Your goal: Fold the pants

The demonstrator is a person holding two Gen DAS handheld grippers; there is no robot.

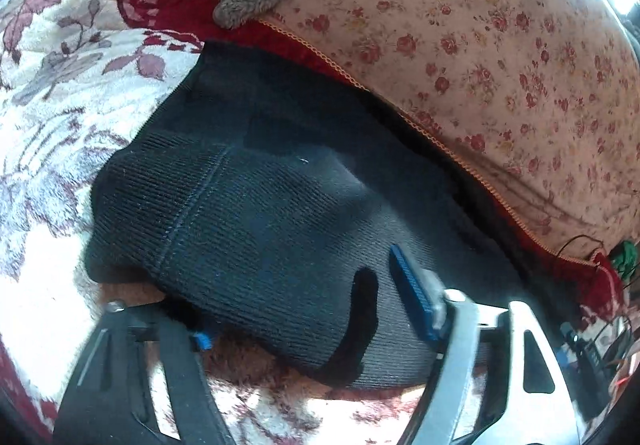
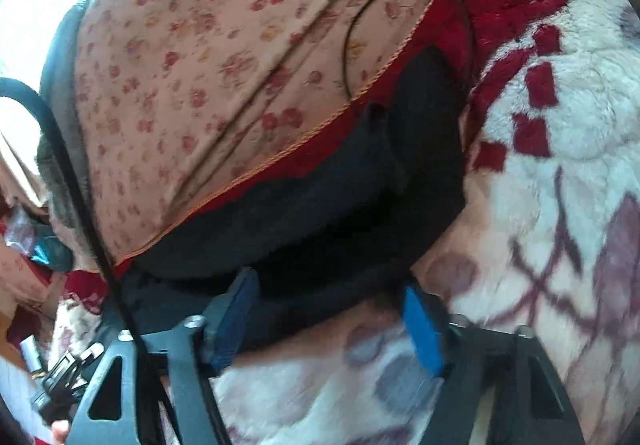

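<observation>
Two tools straddle black pants (image 1: pixel 256 205) on fleece blanket (image 1: pixel 60 105) — pads apart.

Black ribbed pants (image 1: pixel 256 213), red-flowered cream blanket (image 1: pixel 60 93)

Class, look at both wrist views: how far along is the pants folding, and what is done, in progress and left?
Done: the dark pants lie bunched on the flowered blanket, with one layer doubled over at the near edge. In progress: the left gripper and the right gripper each straddle that near edge, with fabric between the fingers; a firm pinch is not clear. Left: a neat, flat fold is not yet visible.
</observation>
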